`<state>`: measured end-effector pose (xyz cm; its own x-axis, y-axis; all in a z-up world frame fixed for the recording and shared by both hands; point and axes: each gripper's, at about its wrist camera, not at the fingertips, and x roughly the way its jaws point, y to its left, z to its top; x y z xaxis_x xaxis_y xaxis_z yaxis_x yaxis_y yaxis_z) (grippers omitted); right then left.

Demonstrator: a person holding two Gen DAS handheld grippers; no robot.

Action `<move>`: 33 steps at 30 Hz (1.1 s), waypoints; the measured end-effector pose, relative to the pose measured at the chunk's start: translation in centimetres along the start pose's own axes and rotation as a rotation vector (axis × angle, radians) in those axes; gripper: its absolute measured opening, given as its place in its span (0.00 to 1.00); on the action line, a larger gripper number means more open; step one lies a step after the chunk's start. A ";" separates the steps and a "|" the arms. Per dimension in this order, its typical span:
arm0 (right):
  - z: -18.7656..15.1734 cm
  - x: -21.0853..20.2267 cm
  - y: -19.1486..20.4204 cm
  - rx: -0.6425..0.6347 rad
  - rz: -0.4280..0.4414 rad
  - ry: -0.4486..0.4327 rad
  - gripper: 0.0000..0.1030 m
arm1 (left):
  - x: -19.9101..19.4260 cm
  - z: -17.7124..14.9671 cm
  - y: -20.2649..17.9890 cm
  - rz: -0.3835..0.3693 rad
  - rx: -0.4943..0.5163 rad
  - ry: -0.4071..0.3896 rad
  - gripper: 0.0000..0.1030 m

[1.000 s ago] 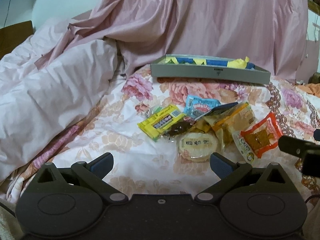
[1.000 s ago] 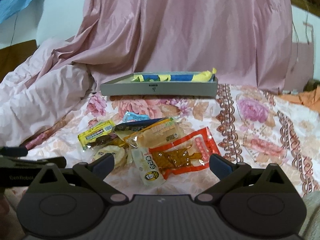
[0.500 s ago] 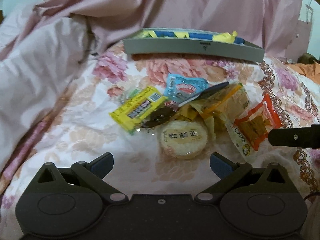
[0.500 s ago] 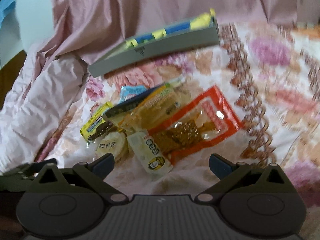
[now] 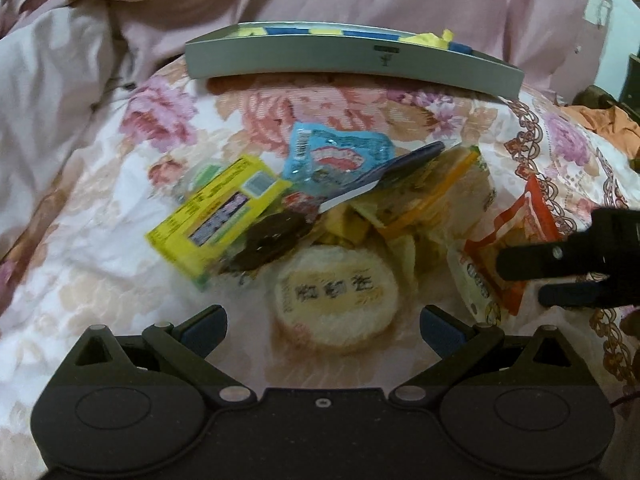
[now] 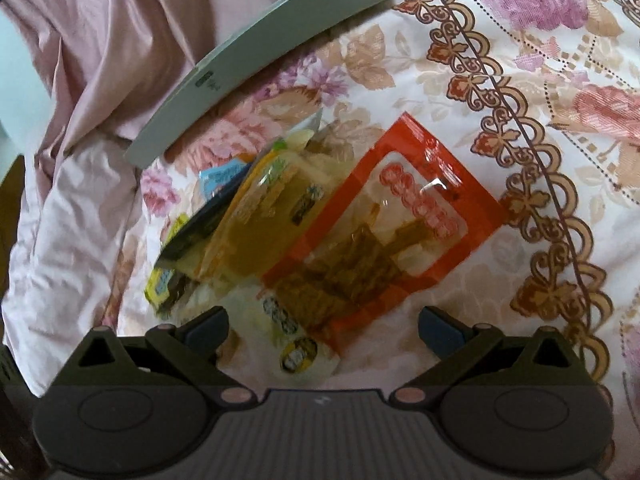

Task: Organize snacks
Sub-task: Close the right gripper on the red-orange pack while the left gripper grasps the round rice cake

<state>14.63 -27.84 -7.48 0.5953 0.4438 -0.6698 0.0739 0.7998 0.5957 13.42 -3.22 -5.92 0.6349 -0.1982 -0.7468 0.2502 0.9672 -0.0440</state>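
Orange snack packet (image 6: 384,220) long axis diagonal, top toward upper right; both grippers' fingers (image 6: 206,328) spread, empty.

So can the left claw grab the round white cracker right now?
Probably yes. The left claw is open, and the round white cracker lies right between its fingers on the bedspread. Nothing covers it; only the dark cookie and yellow packet crowd its far edge.
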 end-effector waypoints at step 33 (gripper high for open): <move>1.7 2.4 0.7 -0.076 0.041 -0.043 0.84 | 2.0 0.2 0.4 -0.039 -0.061 -0.018 0.78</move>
<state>17.46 -26.88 -7.96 0.6306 0.4600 -0.6251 -0.0109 0.8106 0.5856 14.99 -3.24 -7.32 0.6388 -0.2379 -0.7316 0.2305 0.9665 -0.1131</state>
